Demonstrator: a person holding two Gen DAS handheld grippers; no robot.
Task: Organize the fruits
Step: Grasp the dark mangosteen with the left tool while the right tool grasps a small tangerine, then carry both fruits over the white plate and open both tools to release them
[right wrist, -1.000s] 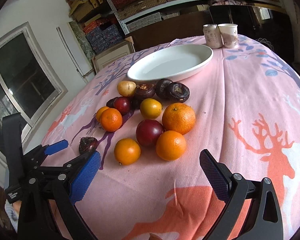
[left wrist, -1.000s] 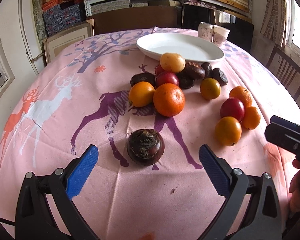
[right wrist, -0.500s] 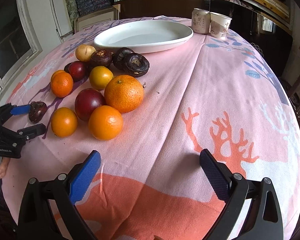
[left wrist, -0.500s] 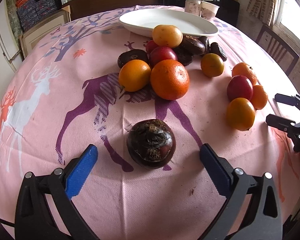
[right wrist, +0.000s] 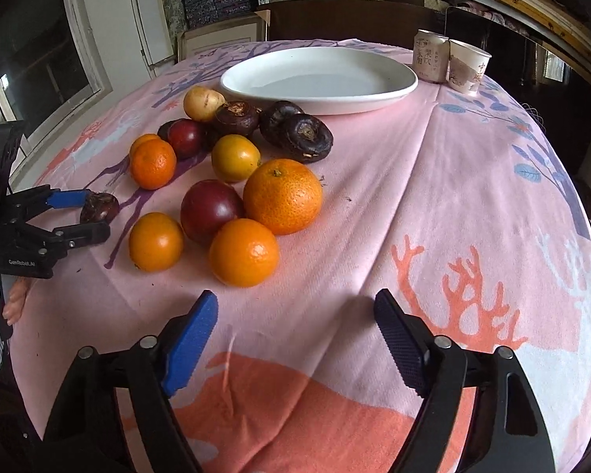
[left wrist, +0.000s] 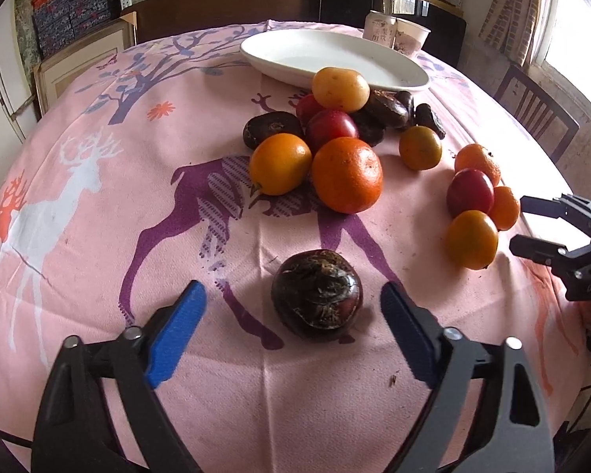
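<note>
You're closing the left hand-held gripper (left wrist: 291, 315) around the dark fruit (left wrist: 317, 293) at lower centre, pads not touching yet; right hand-held gripper (right wrist: 295, 333) also closing, nothing between, oranges (right wrist: 243, 252) just above

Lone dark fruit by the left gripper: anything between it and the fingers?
Nothing visible. The dark fruit sits alone on the tablecloth between the left gripper's fingers, which have just been closing; bare cloth shows on both sides.

Both the left gripper (left wrist: 291, 315) and right gripper (right wrist: 295, 327) tilt downward, fingers just closing partway, gripping nothing.
</note>
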